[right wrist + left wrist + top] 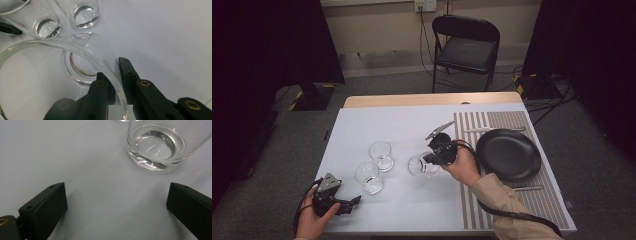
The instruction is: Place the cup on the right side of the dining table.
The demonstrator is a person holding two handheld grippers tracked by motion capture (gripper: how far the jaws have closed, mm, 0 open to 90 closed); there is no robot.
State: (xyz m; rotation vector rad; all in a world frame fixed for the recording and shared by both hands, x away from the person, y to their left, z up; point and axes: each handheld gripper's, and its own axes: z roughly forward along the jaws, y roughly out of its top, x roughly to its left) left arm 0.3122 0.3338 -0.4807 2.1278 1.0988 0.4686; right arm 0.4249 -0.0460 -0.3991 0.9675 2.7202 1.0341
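At the left, near the table's front edge, the left gripper rests with its jaws wide apart and nothing between them. Just past it stand two glasses, close together, mouths up. Next comes the held glass, a bit right of the middle, just left of the striped mat. The right gripper pinches its rim, one jaw inside, one outside. The glass tips sideways, its length leaning, mouth toward the hand. Best to lift slowly and keep the pinch tight so it won't slip. The black plate sits farthest right.
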